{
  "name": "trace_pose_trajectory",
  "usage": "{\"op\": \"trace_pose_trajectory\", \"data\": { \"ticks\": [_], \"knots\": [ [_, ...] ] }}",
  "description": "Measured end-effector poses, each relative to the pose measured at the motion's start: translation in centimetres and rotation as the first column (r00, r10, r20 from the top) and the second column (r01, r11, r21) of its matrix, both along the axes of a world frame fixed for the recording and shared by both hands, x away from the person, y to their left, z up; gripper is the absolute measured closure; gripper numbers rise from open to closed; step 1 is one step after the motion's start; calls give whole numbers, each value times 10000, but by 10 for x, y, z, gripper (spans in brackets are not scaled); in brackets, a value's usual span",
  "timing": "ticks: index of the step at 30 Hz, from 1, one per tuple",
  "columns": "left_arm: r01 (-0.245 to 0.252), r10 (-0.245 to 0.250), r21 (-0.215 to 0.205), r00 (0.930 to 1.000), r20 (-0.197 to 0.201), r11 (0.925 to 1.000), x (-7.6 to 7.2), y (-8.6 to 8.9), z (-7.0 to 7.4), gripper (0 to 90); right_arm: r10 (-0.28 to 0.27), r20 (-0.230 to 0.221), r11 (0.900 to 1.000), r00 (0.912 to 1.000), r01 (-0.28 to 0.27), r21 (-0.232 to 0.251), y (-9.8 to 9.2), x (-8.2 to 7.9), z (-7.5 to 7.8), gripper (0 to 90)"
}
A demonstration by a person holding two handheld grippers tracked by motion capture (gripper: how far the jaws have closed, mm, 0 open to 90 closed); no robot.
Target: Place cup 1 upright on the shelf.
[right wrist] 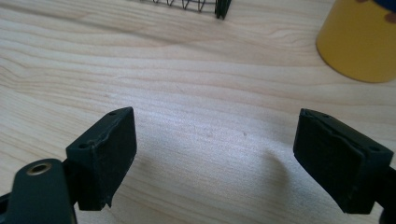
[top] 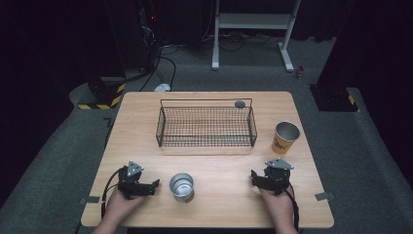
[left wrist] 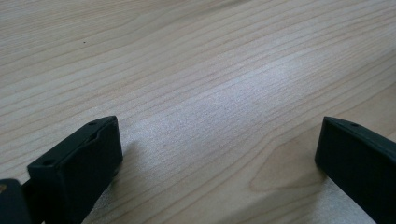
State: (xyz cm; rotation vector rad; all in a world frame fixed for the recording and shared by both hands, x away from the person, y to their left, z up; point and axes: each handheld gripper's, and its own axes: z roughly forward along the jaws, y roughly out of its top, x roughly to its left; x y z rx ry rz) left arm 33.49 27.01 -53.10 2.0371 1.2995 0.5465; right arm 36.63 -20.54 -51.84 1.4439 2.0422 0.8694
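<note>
Left gripper [top: 155,184] rests near table's [top: 146,122] front edge, jaws wide apart, tin [top: 181,187] just beside. Right gripper [top: 254,175] likewise agape, empty; cup [top: 285,138] near right edge.

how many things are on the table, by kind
cups: 2, a silver cup and a yellow cup
wire basket: 1
small dark round thing by the basket's far rim: 1
handheld tools: 2, left tool and right tool
total: 6
</note>
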Motion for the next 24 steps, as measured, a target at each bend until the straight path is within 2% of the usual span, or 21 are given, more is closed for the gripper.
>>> {"op": "trace_pose_trajectory", "data": {
  "ticks": [14, 18, 24],
  "knots": [
    [-3, 3, 4, 10000, 2, 10000, 0, 0, 0, 9, 321, 543, 9993, 9980, -331, 185, 3, -7, 12, 147],
    [-5, 5, 3, 10000, 3, 10000, 0, 0, 0, 10, 457, 879, 9987, 9951, -474, 171, 4, -10, 16, 159],
    [20, -20, -5, 10000, -5, 10000, 0, 0, 0, 9, 524, 1104, 9973, 9925, -577, 450, 3, -12, 19, 163]
  ]
}}
